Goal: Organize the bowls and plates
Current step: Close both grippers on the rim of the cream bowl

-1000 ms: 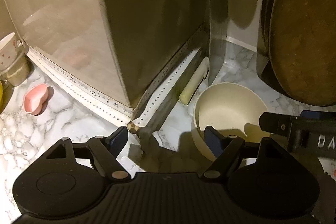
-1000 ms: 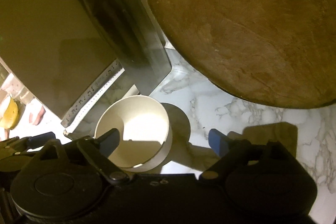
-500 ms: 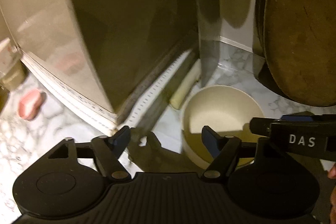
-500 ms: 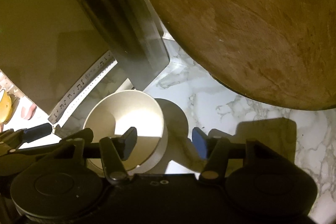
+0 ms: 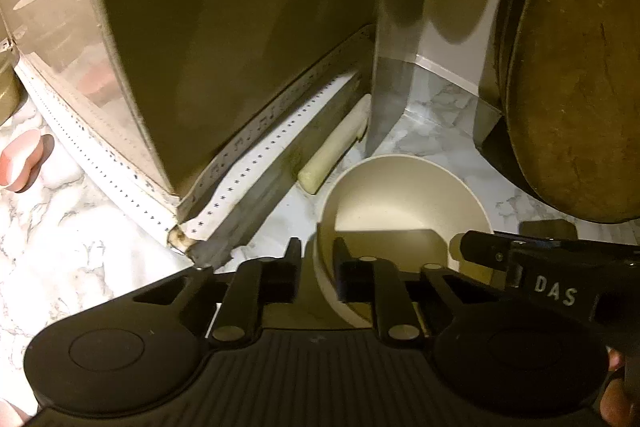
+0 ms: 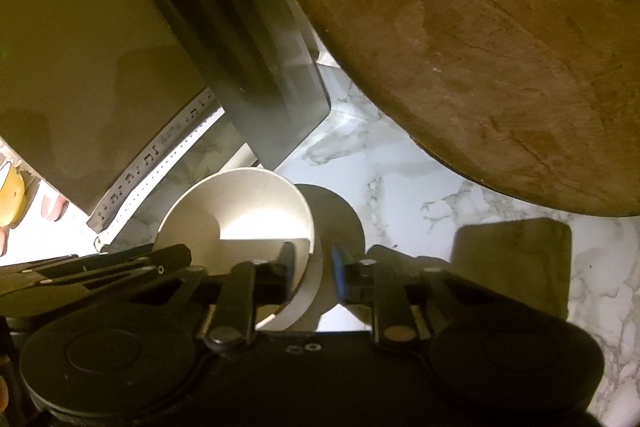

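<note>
Cream bowl [image 5: 404,211] on marble bench [image 6: 400,179], back corner beside round wooden board [image 6: 480,47]. Left gripper [image 5: 318,267] and right gripper [image 6: 314,273] closing, pinching opposite rim walls. Lift and stowing not yet done.

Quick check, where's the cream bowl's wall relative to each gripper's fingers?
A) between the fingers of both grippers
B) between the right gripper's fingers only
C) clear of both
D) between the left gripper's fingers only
A: the left gripper straddles one side of the bowl, the right gripper the other, one finger inside the wall and one outside, jaws closing on it.
</note>
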